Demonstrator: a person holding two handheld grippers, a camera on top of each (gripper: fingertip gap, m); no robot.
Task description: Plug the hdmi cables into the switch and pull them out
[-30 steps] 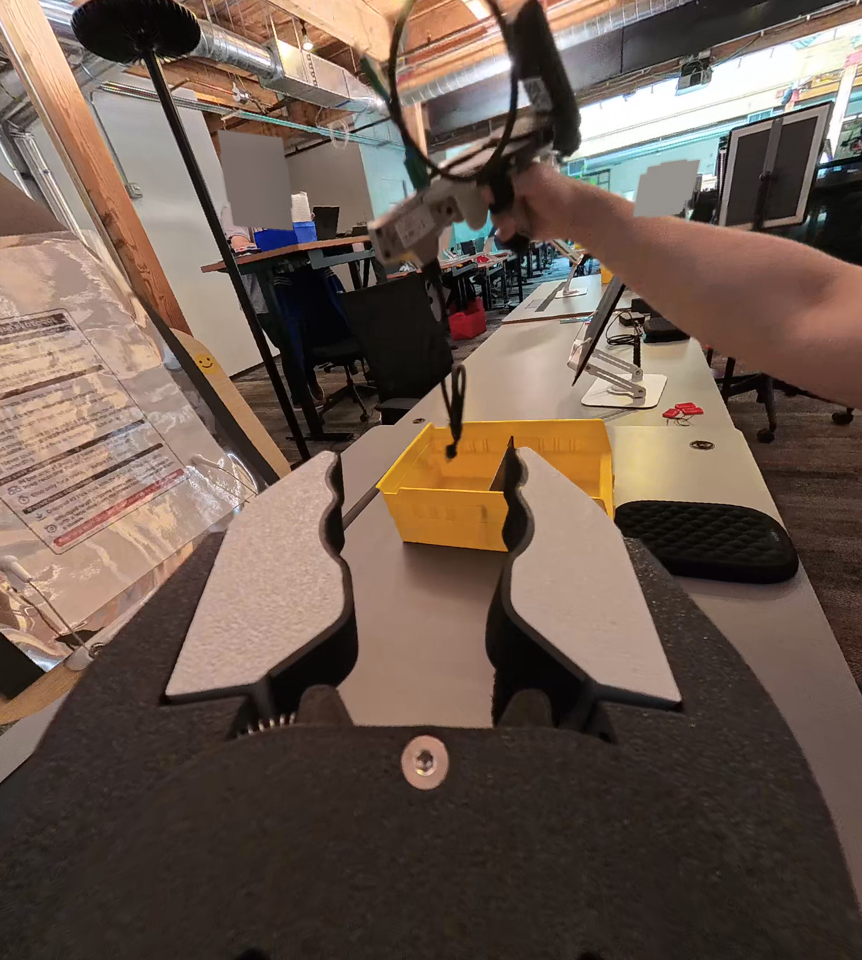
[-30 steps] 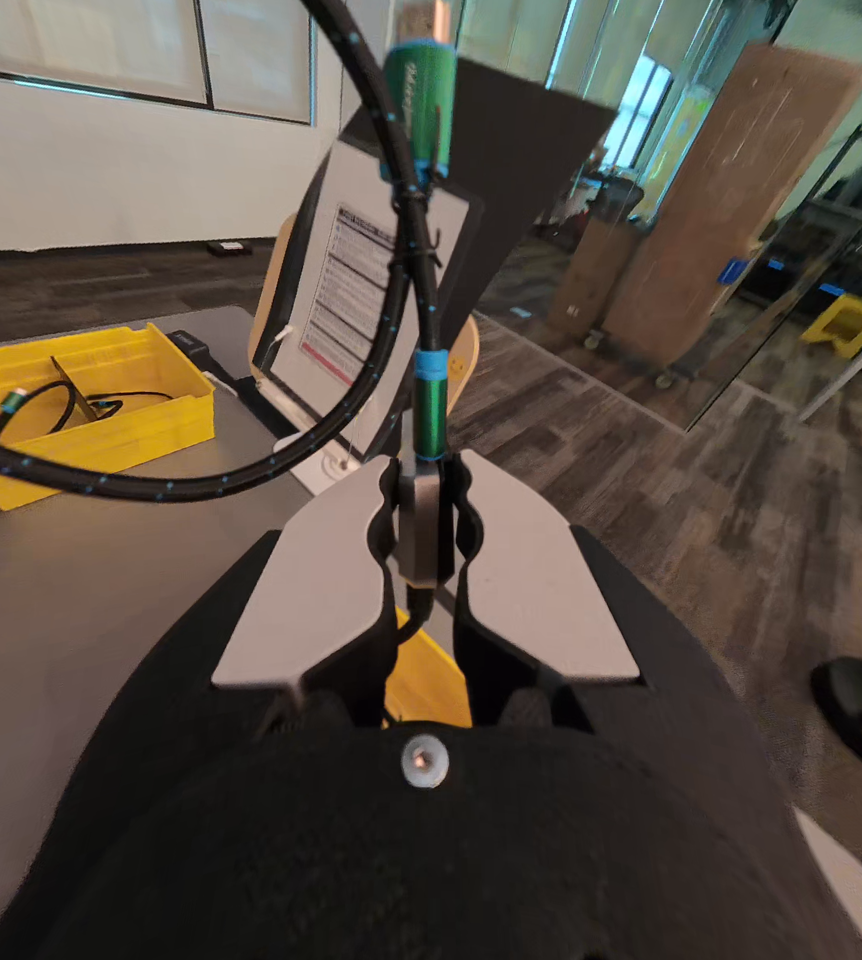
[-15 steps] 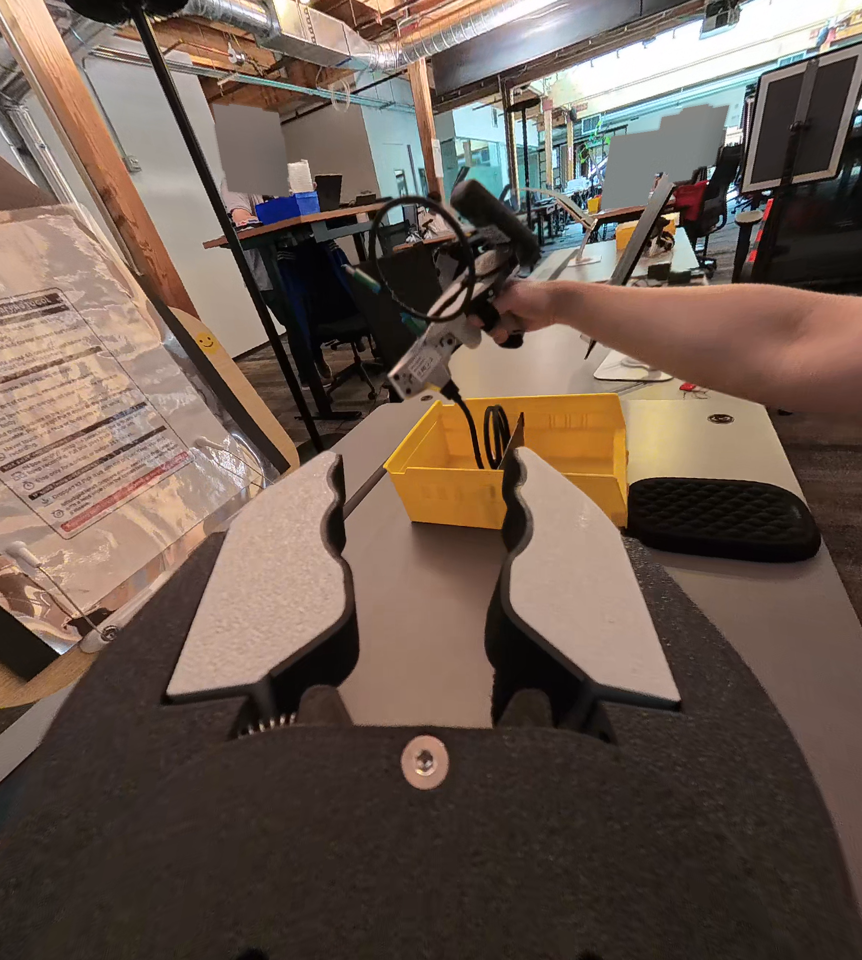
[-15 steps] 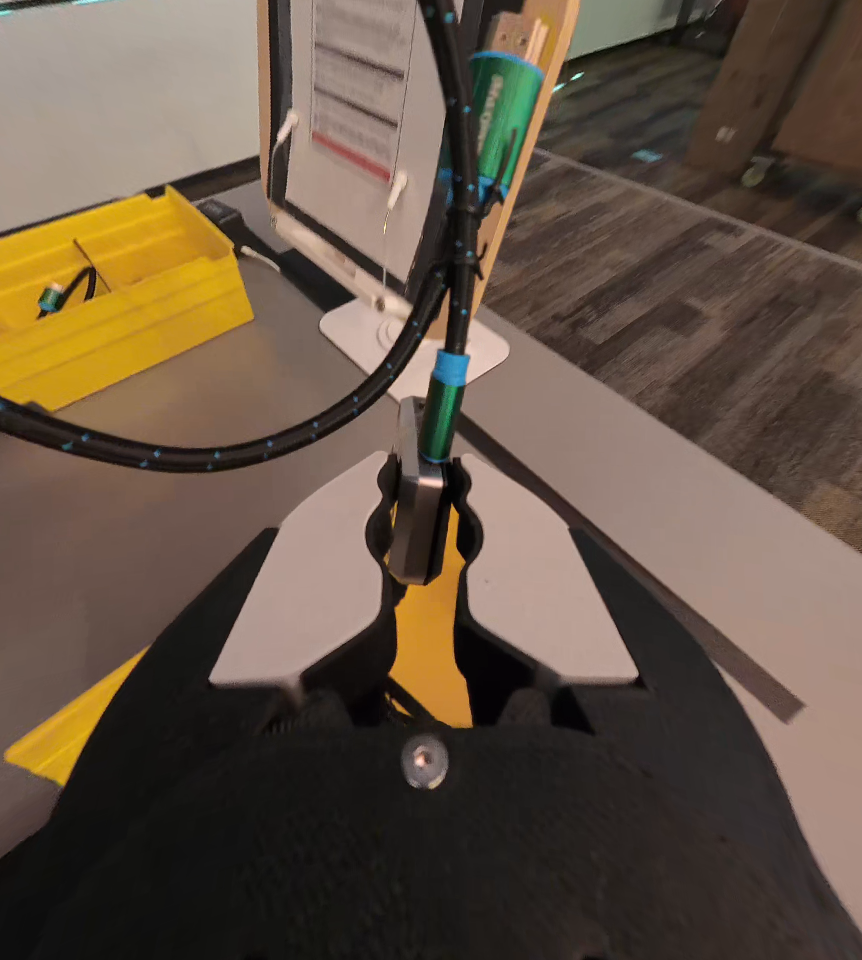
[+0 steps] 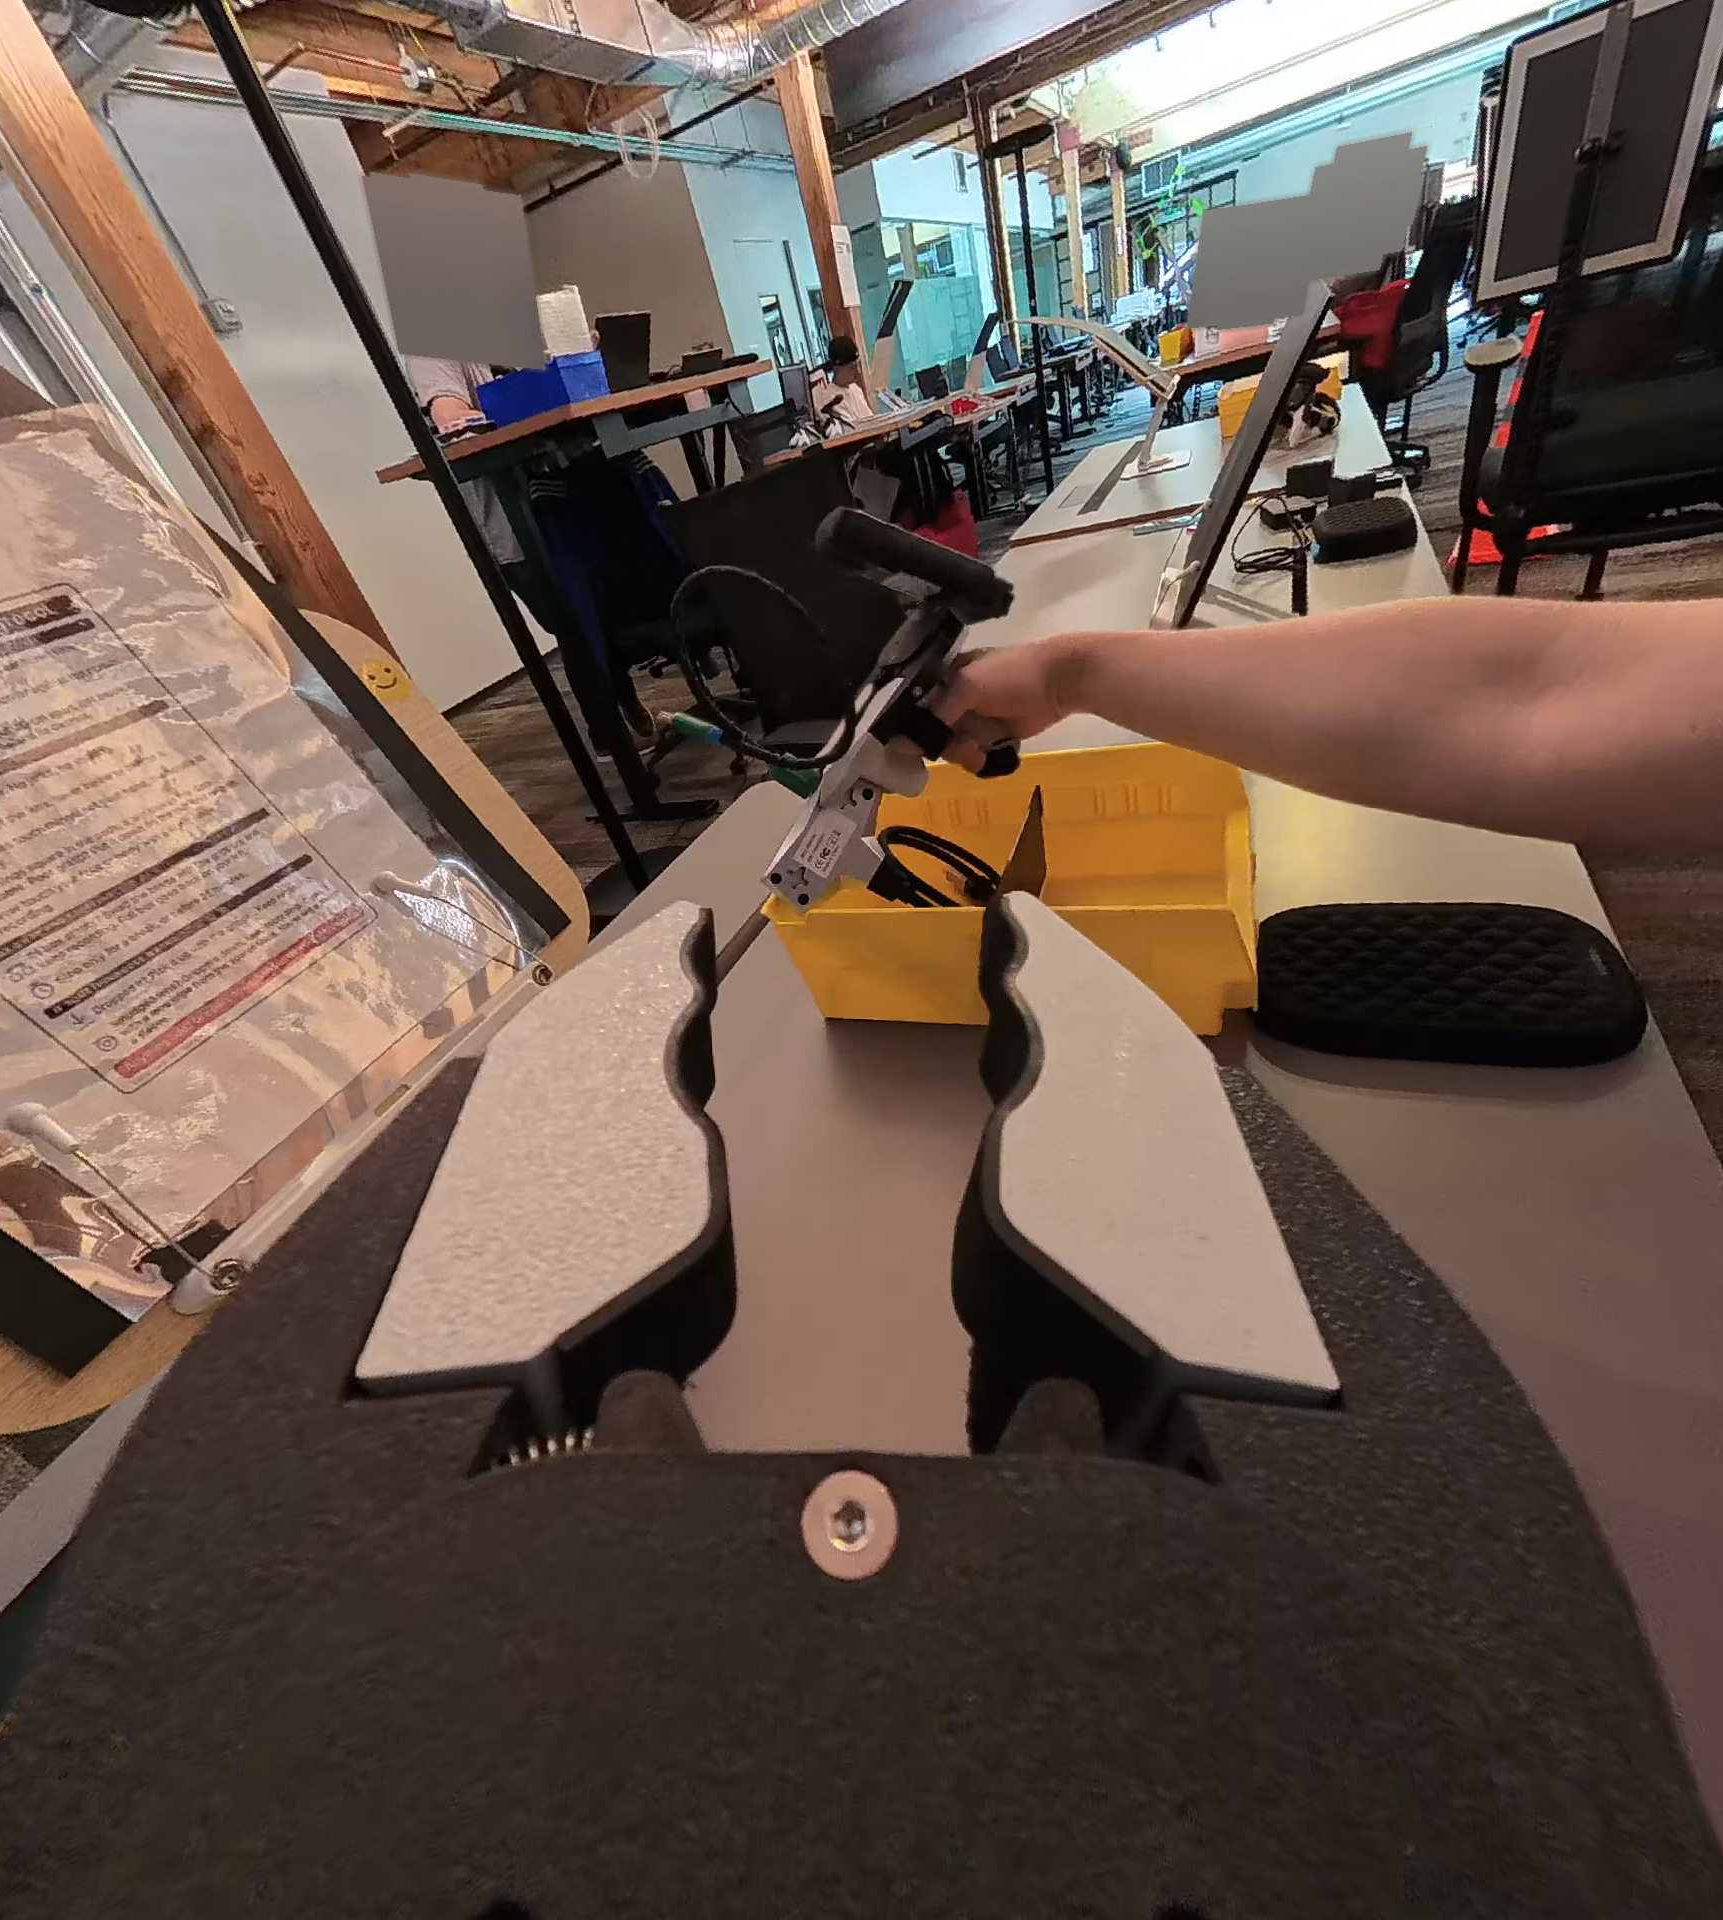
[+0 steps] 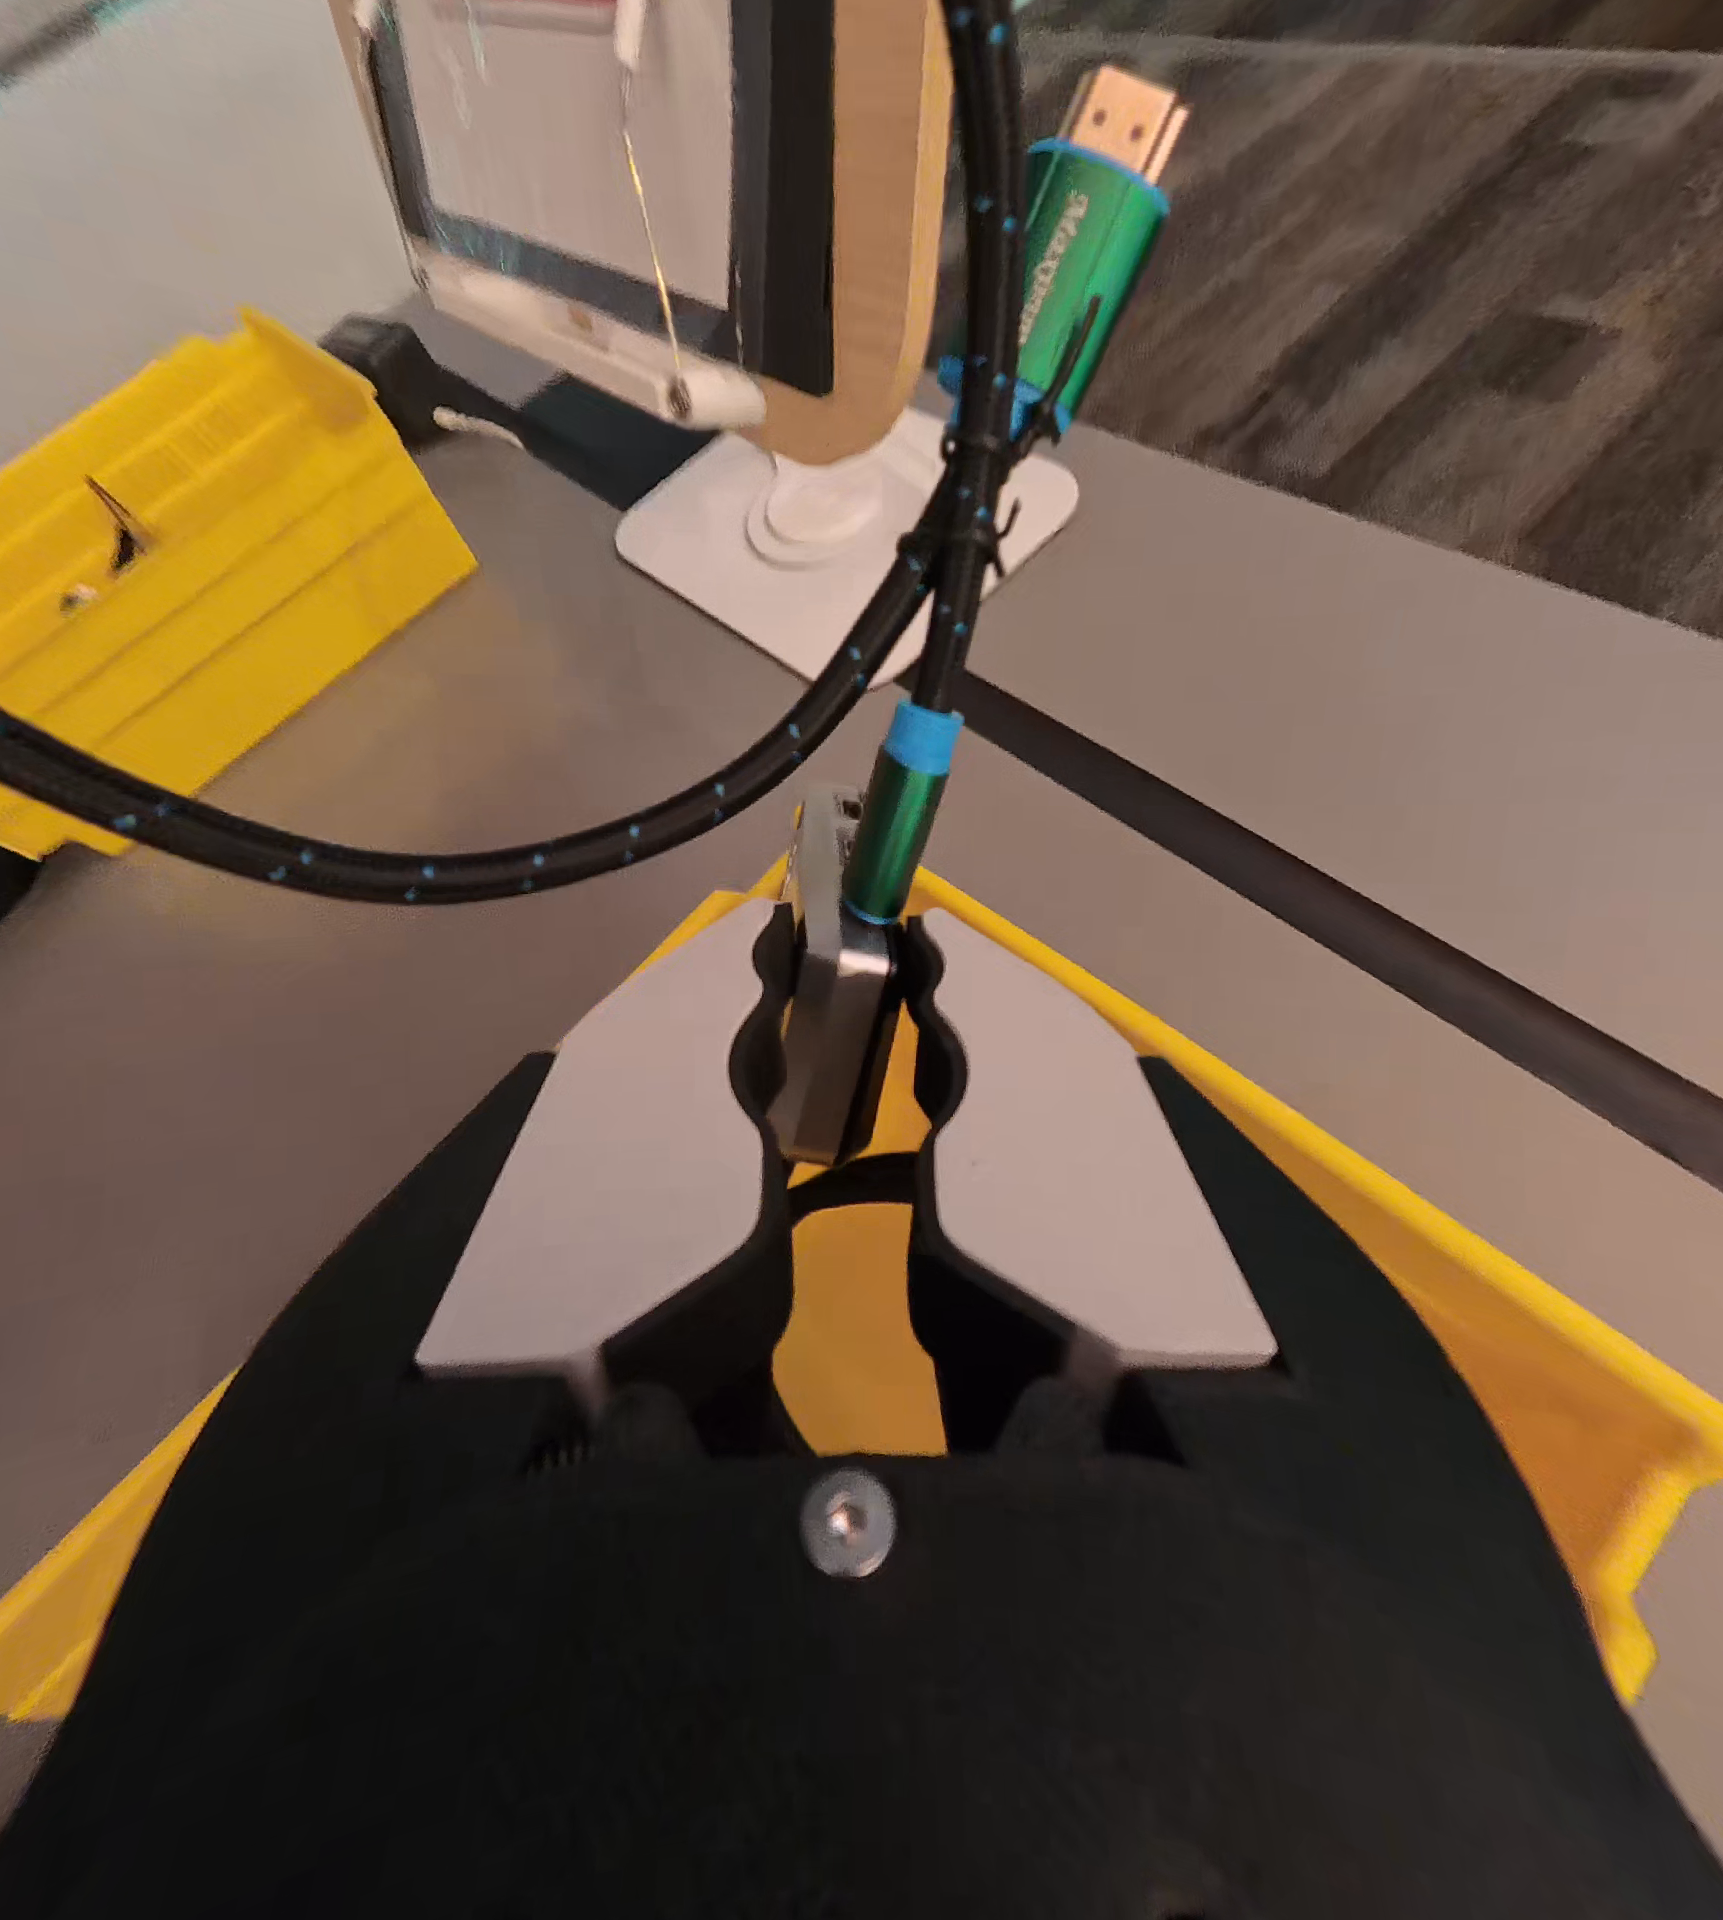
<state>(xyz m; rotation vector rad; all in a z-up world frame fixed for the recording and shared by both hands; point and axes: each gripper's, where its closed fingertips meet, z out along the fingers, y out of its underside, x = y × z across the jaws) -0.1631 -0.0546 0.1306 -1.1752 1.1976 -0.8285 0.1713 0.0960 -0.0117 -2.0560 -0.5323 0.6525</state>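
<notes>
Fingers (image 6: 1096, 1153) pinch the switch (image 6: 829, 1039) over a yellow bin (image 6: 1522, 1382).

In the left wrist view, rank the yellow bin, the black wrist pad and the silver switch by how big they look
1. yellow bin, largest.
2. black wrist pad, a bit smaller in outline; the two sit side by side, so this ranking is fair.
3. silver switch, smallest by far, held in the right gripper over the bin.
</notes>
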